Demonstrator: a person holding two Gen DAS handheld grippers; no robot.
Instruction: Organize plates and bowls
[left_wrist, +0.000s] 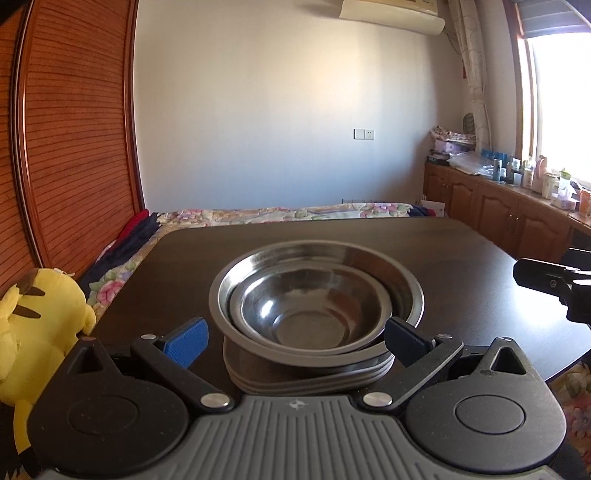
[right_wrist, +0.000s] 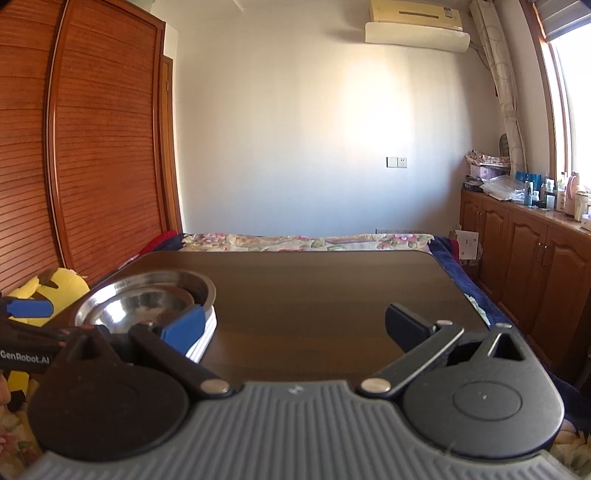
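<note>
Two steel bowls sit nested, the small bowl (left_wrist: 310, 314) inside the large bowl (left_wrist: 406, 284), on a stack of white plates (left_wrist: 306, 380) on the dark table (left_wrist: 461, 251). My left gripper (left_wrist: 297, 343) stands open just in front of the stack, its blue-padded fingers to either side of the near rim, touching nothing. In the right wrist view the same bowls (right_wrist: 147, 295) and plates (right_wrist: 203, 339) lie at the left. My right gripper (right_wrist: 295, 328) is open over bare table, right of the stack, holding nothing.
A yellow plush toy (left_wrist: 40, 325) lies off the table's left edge. A bed with a floral cover (right_wrist: 314, 242) is behind the table. Wooden cabinets (right_wrist: 524, 251) with bottles line the right wall. The right gripper's body (left_wrist: 554, 284) shows at the left view's right edge.
</note>
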